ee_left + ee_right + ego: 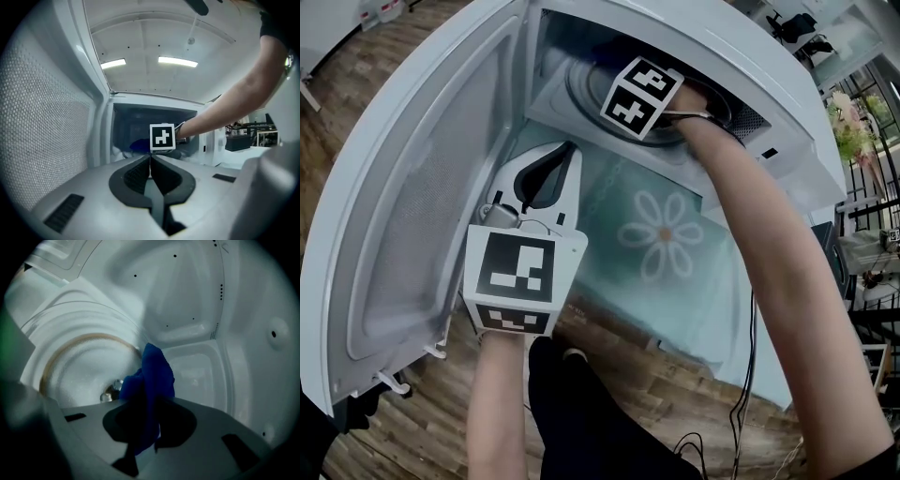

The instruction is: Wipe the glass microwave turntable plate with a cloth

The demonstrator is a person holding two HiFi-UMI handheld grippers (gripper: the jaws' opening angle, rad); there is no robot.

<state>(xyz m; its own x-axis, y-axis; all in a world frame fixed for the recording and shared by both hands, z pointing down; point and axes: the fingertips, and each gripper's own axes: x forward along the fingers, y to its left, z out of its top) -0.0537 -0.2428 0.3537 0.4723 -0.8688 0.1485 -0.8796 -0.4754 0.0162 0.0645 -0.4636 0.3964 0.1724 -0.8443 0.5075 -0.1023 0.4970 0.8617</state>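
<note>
The glass turntable plate [84,366] lies inside the open microwave [787,94]; a slice of its rim [581,89] shows in the head view. My right gripper [149,397] reaches into the cavity and is shut on a blue cloth [152,373], which hangs over the plate's right edge. Its marker cube [640,97] hides its jaws in the head view. The left gripper [570,150] stays outside, in front of the opening, shut with nothing between its jaws. From the left gripper [150,161] I see the cube [162,137] and a bit of the cloth [139,145].
The microwave door [422,187] swings wide open to the left, close beside my left gripper. The microwave stands on a teal table cover with a white flower [661,234]. Black cables [741,403] trail over the wooden floor below.
</note>
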